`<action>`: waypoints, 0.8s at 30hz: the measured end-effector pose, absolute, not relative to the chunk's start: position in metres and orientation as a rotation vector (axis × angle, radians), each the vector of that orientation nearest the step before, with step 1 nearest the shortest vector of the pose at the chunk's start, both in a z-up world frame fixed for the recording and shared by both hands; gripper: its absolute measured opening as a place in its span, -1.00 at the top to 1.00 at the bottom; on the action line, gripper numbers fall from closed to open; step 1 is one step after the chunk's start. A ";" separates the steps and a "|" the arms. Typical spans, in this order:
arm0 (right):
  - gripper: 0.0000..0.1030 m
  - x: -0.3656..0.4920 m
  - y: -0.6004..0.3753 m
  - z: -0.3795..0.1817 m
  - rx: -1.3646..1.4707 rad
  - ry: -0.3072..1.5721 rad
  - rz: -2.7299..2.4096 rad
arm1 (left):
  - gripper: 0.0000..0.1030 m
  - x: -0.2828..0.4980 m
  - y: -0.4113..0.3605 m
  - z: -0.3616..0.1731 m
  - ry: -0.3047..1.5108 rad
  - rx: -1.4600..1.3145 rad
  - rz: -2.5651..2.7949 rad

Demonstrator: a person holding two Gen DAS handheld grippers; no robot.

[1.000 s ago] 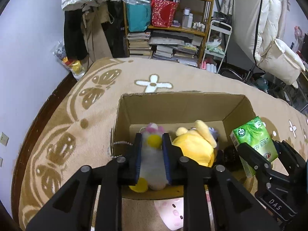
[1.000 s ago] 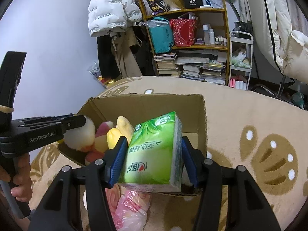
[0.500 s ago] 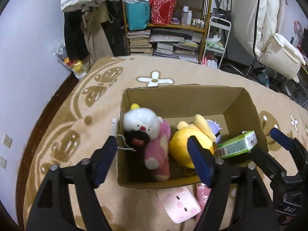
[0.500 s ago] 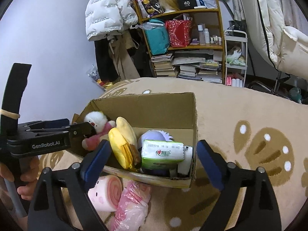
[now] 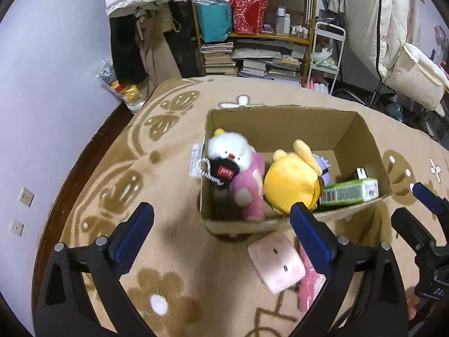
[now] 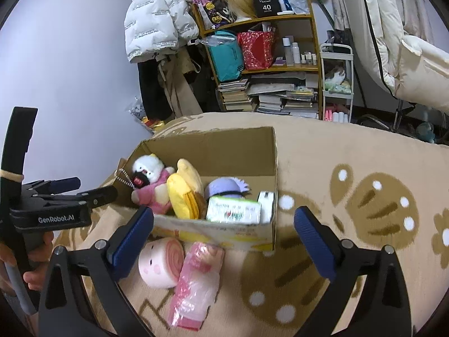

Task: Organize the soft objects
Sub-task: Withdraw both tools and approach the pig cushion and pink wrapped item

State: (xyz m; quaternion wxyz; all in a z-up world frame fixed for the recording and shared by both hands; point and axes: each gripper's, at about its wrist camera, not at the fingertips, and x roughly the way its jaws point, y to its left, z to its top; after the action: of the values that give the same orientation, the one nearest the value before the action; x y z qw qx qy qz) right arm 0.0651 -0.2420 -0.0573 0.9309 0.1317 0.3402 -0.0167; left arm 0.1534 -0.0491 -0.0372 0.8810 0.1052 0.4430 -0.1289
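A cardboard box [image 5: 280, 118] stands on the patterned blanket. In it lie a white and pink plush [image 5: 241, 168], a yellow plush [image 5: 291, 179], a purple plush [image 6: 224, 186] and a green tissue pack [image 5: 348, 192]. In front of the box lie a pink roll-shaped cushion [image 6: 160, 261] and a pink plastic packet [image 6: 196, 278]. My left gripper [image 5: 221, 227] is open and empty, just before the box's near wall. My right gripper [image 6: 224, 224] is open and empty, over the box's near edge.
The beige blanket [image 6: 364, 168] with brown flower patterns covers the surface. A cluttered bookshelf [image 5: 252, 28], hanging coats [image 6: 157, 28] and a white cart [image 6: 336, 84] stand behind. A dark wooden edge [image 5: 81, 165] runs along the left by the wall.
My left gripper let go of the white and pink plush into the box; my right let go of the tissue pack there. Both grippers opened wide and drew back toward me.
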 end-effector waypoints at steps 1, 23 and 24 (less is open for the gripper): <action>-1.00 0.063 -0.241 -0.058 0.268 0.697 -0.033 | -0.89 0.151 -0.047 -0.037 0.925 0.216 -0.266; -1.00 0.028 -0.220 -0.091 0.215 0.770 -0.023 | -0.89 0.129 -0.033 -0.062 1.060 0.231 -0.197; -1.00 0.028 -0.219 -0.094 0.214 0.775 -0.021 | -0.89 0.129 -0.034 -0.064 1.064 0.232 -0.198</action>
State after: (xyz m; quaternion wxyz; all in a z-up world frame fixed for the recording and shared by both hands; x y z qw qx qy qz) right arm 0.0284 -0.2194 -0.0938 0.9202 0.1040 0.3773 -0.0103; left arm 0.1291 -0.0338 -0.0638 0.8508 0.1104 0.5052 -0.0938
